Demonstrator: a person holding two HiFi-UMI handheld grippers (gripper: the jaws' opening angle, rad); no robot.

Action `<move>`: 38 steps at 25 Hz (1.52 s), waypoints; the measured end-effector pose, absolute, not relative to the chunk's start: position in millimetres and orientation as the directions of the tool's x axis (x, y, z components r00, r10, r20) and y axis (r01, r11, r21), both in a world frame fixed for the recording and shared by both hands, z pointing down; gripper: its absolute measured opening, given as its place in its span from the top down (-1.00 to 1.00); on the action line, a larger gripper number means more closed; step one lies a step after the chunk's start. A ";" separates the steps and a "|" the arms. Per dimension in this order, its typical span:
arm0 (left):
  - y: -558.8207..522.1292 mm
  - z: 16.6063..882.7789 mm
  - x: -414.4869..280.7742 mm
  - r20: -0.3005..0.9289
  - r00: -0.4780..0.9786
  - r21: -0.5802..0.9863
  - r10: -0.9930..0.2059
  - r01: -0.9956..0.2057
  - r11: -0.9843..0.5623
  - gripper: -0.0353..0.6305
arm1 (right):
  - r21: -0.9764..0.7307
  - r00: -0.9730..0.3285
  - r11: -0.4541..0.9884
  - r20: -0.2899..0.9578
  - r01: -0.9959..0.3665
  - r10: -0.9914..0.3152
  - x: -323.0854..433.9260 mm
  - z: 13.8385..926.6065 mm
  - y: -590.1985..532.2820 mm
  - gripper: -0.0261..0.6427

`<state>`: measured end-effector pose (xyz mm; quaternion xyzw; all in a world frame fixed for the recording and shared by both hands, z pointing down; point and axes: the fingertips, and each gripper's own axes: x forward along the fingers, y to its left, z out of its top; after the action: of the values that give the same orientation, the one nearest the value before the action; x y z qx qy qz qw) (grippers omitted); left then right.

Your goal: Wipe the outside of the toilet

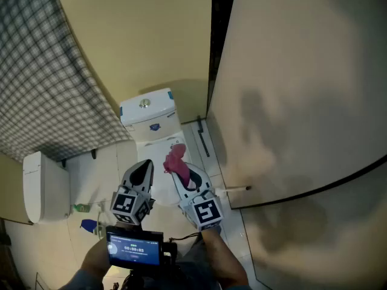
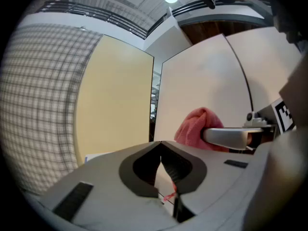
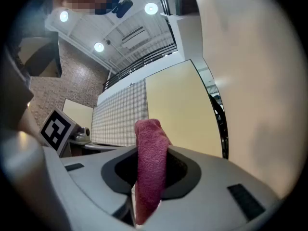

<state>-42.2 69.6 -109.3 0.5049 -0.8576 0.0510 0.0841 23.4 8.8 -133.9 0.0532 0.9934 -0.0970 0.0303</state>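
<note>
The toilet stands against the yellow wall, with its tank at the far end. Over the toilet's bowl end, the right gripper has its fingers clamped on a pink cloth that sticks out past the fingertips toward the tank. Whether the cloth touches the toilet cannot be told. The left gripper hovers just beside it, also over the toilet. Its fingers are pressed together, with only a pink thread between them.
</note>
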 end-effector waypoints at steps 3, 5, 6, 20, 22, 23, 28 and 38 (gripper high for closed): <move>5.5 -86.4 -73.7 0.207 -0.494 -0.019 -0.844 -0.865 0.502 0.88 | -0.196 -0.986 0.967 -0.079 0.163 0.150 -9.3 -112.4 -48.2 0.65; -39.0 -63.7 -93.8 0.230 -0.498 -0.028 -0.836 -0.862 0.506 0.88 | -0.192 -0.982 0.963 -0.072 0.187 0.176 -32.6 -93.0 -86.7 0.65; -59.4 -50.4 -102.8 0.246 -0.499 -0.025 -0.831 -0.860 0.510 0.88 | -0.185 -0.980 0.963 -0.063 0.196 0.188 -44.2 -80.7 -104.7 0.65; -173.3 185.3 -206.3 0.469 -0.467 -0.083 -0.750 -0.868 0.489 0.88 | -0.346 -0.970 0.919 0.080 0.190 0.231 -152.4 195.2 -191.4 0.65; -185.0 215.7 -219.3 0.470 -0.456 -0.126 -0.756 -0.882 0.454 0.88 | -0.364 -0.970 0.914 0.086 0.182 0.228 -166.7 240.2 -194.7 0.65; -192.2 227.6 -225.8 0.463 -0.452 -0.155 -0.763 -0.888 0.433 0.88 | -0.370 -0.972 0.912 0.081 0.178 0.223 -175.3 260.2 -197.6 0.65; -230.0 262.2 -242.5 0.409 -0.416 -0.324 -0.812 -0.898 0.296 0.88 | -0.368 -0.977 0.910 0.023 0.190 0.213 -218.7 344.8 -206.3 0.65; -266.2 290.5 -247.0 0.340 -0.383 -0.556 -0.859 -0.818 0.145 0.88 | -0.406 -0.974 0.887 -0.045 0.220 0.221 -240.1 435.1 -192.5 0.65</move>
<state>-247.0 -266.2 290.5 0.5545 -0.7560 0.3466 -0.0292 -240.1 -192.5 435.1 0.1137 0.9713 -0.2089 -0.0015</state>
